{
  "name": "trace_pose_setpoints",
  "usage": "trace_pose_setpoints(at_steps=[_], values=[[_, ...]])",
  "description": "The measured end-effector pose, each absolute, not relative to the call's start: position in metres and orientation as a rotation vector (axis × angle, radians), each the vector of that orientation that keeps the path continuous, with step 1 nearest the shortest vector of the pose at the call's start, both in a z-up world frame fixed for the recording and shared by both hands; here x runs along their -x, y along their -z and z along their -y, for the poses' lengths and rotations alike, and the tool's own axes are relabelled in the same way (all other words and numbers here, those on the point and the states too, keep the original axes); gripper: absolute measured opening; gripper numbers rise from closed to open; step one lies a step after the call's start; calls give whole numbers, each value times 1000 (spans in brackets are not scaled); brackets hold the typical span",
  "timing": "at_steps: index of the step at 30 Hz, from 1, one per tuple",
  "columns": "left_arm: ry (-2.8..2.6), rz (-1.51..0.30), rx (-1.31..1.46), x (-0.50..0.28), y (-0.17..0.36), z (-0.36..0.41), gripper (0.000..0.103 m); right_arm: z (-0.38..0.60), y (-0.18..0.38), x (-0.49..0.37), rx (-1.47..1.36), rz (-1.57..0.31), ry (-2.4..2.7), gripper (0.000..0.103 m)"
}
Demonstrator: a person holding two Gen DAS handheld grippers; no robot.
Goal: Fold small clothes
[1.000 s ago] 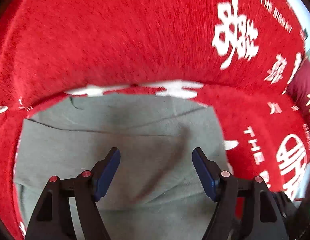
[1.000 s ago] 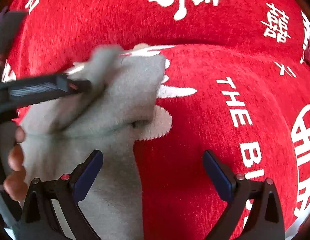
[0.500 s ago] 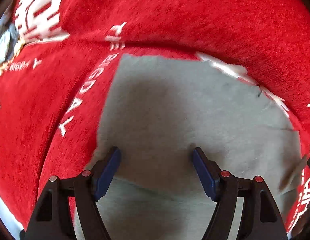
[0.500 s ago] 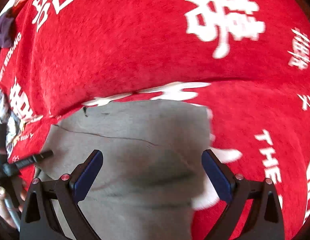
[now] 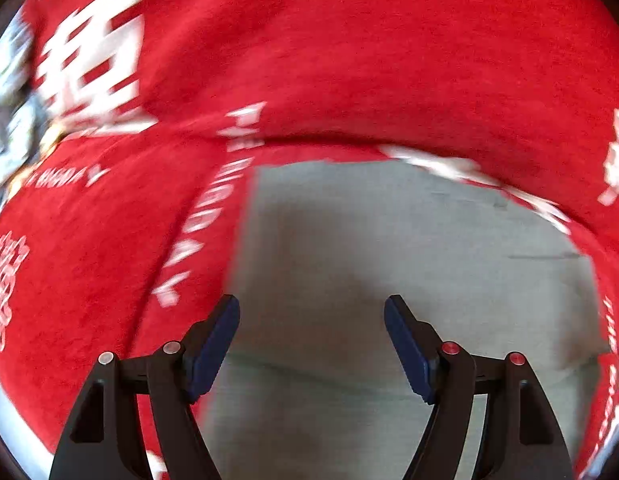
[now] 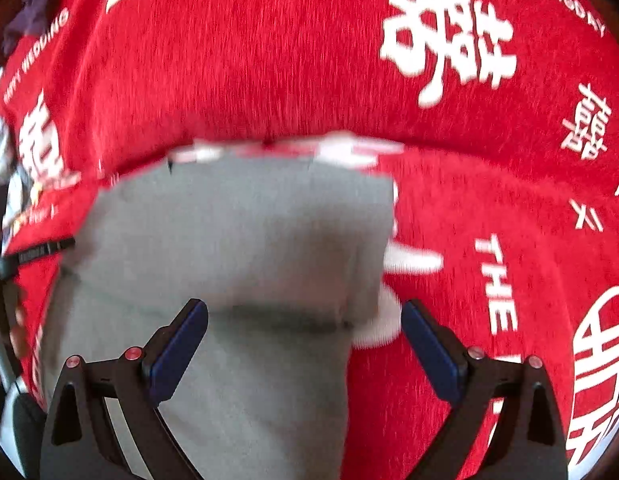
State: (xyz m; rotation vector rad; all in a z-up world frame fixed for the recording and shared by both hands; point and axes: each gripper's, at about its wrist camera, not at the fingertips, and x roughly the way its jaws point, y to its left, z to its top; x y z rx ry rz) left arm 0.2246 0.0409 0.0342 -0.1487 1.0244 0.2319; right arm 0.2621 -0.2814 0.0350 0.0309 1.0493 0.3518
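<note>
— Hovering spread and empty, the left gripper [image 5: 311, 344] and right gripper [image 6: 305, 344] flank what?

— The grey garment [image 6: 245, 248], lying on the red cloth [image 6: 269, 60]. One fold edge crosses its near part; probably another fold and smoothing remain.

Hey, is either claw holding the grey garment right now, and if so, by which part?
Nothing is held. The left claw and the right claw are both open above the grey garment, which lies on the red cloth.
</note>
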Motion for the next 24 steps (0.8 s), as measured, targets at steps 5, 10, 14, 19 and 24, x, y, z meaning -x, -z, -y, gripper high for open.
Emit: trace_pose_setpoints(at_steps=[5, 10, 14, 19, 24], values=[[-150, -1113, -19, -246, -4, 8, 76, 229, -6, -281, 22, -1141, -433, 94], [-170, -1091, 57, -227, 4, -28, 98, 237, 15, -253, 76, -1191, -432, 86], [-220, -1026, 53, -224, -16, -39, 98, 253, -9, -249, 88, -1124, -395, 84], [-152, -1049, 78, -261, -17, -20, 98, 240, -3, -317, -26, -1149, -373, 84], [-220, -1103, 143, -277, 13, -51, 103, 219, 51, -383, -29, -1300, -327, 84]])
